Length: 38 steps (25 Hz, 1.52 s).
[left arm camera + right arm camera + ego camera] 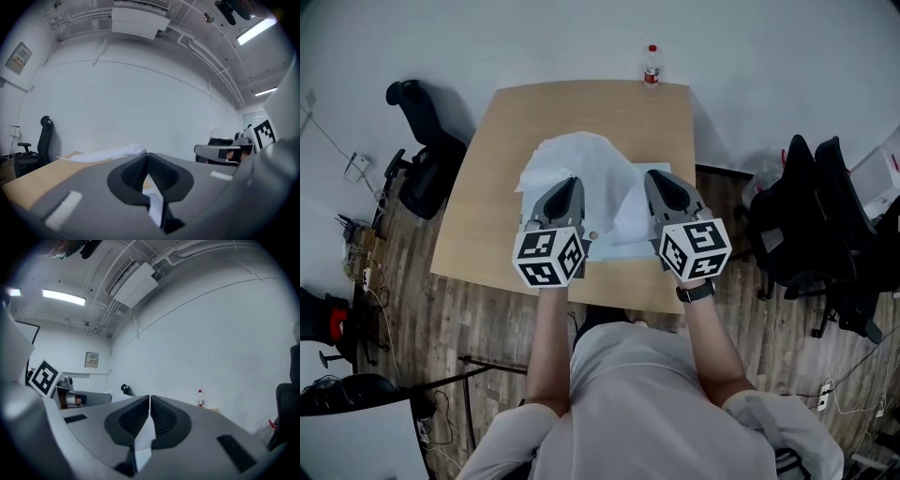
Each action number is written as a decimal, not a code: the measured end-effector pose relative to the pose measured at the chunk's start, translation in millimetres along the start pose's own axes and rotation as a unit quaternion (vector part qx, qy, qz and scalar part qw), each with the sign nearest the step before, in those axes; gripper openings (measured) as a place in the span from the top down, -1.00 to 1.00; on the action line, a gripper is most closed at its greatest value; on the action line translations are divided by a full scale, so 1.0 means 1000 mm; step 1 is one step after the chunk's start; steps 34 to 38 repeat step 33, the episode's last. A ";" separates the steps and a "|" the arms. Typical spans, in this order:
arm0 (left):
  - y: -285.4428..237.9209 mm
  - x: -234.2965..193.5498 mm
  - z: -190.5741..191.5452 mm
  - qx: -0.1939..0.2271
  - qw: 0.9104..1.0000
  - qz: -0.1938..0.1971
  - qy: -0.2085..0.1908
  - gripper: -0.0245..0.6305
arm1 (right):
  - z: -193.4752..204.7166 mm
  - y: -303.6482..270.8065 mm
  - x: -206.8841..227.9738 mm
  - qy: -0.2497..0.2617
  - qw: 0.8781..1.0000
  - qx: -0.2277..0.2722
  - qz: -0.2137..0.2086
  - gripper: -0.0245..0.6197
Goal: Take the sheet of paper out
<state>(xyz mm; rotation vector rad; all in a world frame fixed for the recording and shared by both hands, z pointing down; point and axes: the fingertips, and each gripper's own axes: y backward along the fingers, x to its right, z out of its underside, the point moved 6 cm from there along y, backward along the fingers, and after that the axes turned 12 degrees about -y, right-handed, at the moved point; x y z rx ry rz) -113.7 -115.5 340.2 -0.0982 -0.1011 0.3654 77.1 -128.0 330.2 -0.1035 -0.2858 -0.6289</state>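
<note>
Wooden table [487, 187] under the paper sheet [577, 155] stands on plank floor [469, 319].

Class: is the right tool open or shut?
Shut on the sheet of paper. In the right gripper view the right tool's jaws meet, with the white sheet pinched between them.

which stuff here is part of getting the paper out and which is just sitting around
In the job: white paper; left gripper and right gripper, both shut on it.
Just around: bottle at the far edge of the table; black chair left; dark chairs right.
</note>
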 end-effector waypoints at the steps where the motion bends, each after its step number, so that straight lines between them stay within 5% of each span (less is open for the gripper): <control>1: 0.000 0.002 -0.004 0.007 1.000 -0.001 -0.002 0.89 | -0.004 0.002 0.000 0.005 1.000 0.004 0.002 0.88; 15: 0.001 0.026 -0.025 0.043 0.998 -0.007 -0.042 0.89 | -0.023 0.021 0.005 0.058 0.997 0.014 0.040 0.88; 38: -0.016 -0.003 0.001 0.007 0.999 -0.008 -0.033 0.89 | 0.007 -0.017 0.018 0.039 0.998 -0.017 0.043 0.88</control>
